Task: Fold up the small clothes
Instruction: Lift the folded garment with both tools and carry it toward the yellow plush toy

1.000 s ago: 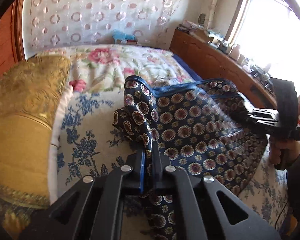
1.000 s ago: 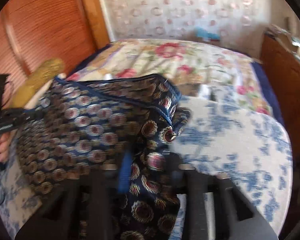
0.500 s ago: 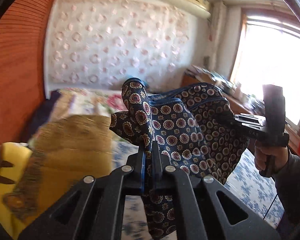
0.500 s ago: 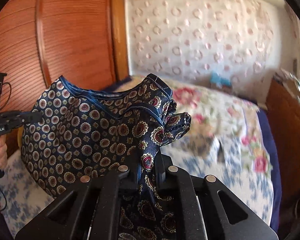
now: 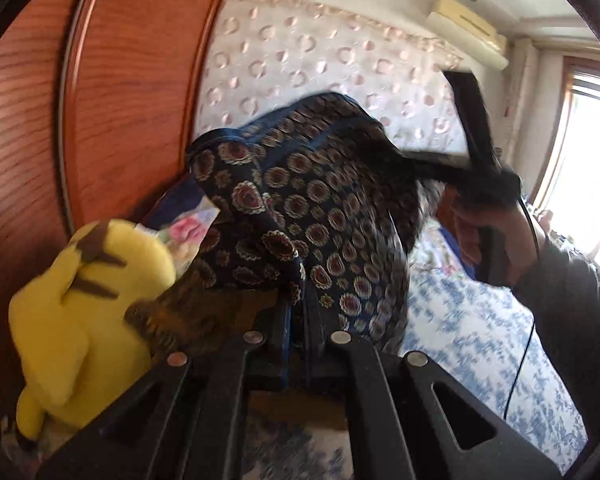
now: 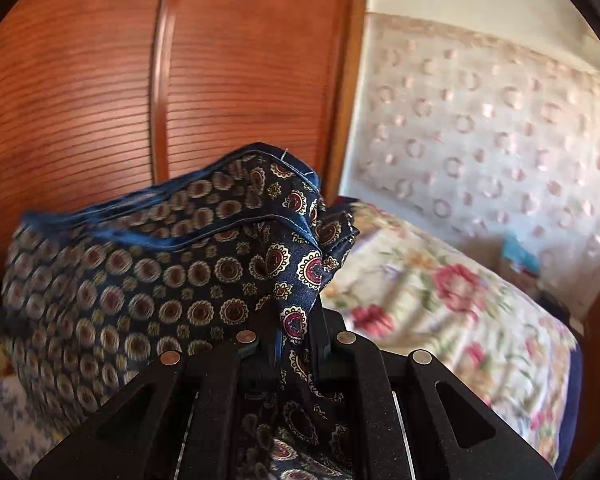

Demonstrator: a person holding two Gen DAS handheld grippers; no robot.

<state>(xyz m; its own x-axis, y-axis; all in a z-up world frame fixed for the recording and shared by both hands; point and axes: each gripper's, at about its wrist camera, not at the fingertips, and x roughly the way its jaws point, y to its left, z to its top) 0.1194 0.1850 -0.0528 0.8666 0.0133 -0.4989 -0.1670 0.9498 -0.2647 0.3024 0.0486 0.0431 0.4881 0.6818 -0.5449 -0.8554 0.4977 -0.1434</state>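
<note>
A small navy garment (image 5: 320,208) with round maroon-and-cream medallions and a blue hem hangs in the air between both grippers, above the bed. My left gripper (image 5: 298,312) is shut on one corner of it. My right gripper (image 6: 296,320) is shut on the other corner of the garment (image 6: 172,276), whose cloth bunches up over the fingertips. In the left wrist view the right gripper's black body (image 5: 476,160) shows blurred at the upper right, held by a hand (image 5: 496,236) in a dark sleeve. The garment sags in a curve between the two grips.
A yellow plush toy (image 5: 80,304) and a gold patterned pillow (image 5: 188,312) lie at the left, against a reddish wooden headboard (image 5: 112,92). The bed has a blue floral sheet (image 5: 472,332) and a pink-flowered quilt (image 6: 452,304). A curtain with a ring pattern (image 6: 484,128) hangs behind, and a bright window (image 5: 592,168) is at right.
Both grippers have risen and swung toward the headboard, carrying the garment off the bed. The plush toy and headboard have come into view. Both grips stay shut on the cloth.
</note>
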